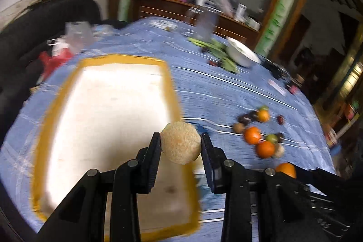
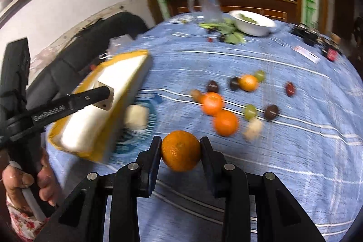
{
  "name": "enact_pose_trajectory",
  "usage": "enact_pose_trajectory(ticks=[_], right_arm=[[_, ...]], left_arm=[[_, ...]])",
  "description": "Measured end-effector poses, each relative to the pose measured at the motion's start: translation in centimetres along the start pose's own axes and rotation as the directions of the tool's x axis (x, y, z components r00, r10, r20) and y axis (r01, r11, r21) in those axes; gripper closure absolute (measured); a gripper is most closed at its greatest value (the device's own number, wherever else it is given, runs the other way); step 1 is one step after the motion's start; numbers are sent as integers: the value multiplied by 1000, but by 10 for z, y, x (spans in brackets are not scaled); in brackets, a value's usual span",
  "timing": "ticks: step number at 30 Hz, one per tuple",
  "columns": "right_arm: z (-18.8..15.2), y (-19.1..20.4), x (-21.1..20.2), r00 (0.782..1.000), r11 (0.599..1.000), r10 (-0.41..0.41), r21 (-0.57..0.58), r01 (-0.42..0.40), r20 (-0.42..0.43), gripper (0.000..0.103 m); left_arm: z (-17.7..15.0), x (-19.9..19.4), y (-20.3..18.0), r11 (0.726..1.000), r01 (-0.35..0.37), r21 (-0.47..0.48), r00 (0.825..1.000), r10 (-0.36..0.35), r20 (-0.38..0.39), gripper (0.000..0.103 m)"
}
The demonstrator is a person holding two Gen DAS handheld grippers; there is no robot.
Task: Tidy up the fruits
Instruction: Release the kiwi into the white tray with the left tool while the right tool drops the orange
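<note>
The left gripper (image 1: 181, 140), clamped on a rough tan fruit (image 1: 180, 142), hangs over the yellow-rimmed tray's (image 1: 169, 74) near right edge, nearer it than the right gripper (image 2: 181, 144) clutching an orange (image 2: 180, 150).

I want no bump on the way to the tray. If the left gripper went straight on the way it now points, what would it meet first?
Probably the yellow-rimmed tray: the left gripper, shut on a pale rough fruit, points down over its near right rim. Depth is unclear.
</note>
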State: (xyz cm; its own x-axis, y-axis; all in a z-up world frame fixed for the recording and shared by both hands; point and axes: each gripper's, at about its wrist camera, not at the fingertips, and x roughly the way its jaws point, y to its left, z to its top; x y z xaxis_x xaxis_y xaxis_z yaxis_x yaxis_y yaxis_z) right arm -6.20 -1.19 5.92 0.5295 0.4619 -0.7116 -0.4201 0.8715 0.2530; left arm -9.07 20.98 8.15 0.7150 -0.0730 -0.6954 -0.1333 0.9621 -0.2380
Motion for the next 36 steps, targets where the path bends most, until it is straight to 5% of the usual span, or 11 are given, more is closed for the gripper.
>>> enact_pose_trajectory(ticks=[8,13,22,26,30,36], right_arm=[[18,87,29,987,980,154,-124,-158,-45,65],[16,131,59,984,963,160,-208,-174,-83,65],[6,163,104,980,954,122,-255,-160,-155,64],[5,165,106,984,951,103,-275,-139,-144,64],[5,166,100,986,950,110,-278,-141,-124,47],[6,165,83,990,949,116,-287,-133,-77,45]], left_arm=[[-10,-14,69,987,-109,-120,994,112,19,69],[-19,-15,91,975,-179,-131,983,183,18,69],[-25,-19,104,968,-202,-146,978,207,22,68],[-25,-25,102,970,-192,-149,979,200,38,51],[-25,-30,98,971,-190,-144,978,199,55,33],[-22,-38,93,966,-203,-160,974,216,67,22]])
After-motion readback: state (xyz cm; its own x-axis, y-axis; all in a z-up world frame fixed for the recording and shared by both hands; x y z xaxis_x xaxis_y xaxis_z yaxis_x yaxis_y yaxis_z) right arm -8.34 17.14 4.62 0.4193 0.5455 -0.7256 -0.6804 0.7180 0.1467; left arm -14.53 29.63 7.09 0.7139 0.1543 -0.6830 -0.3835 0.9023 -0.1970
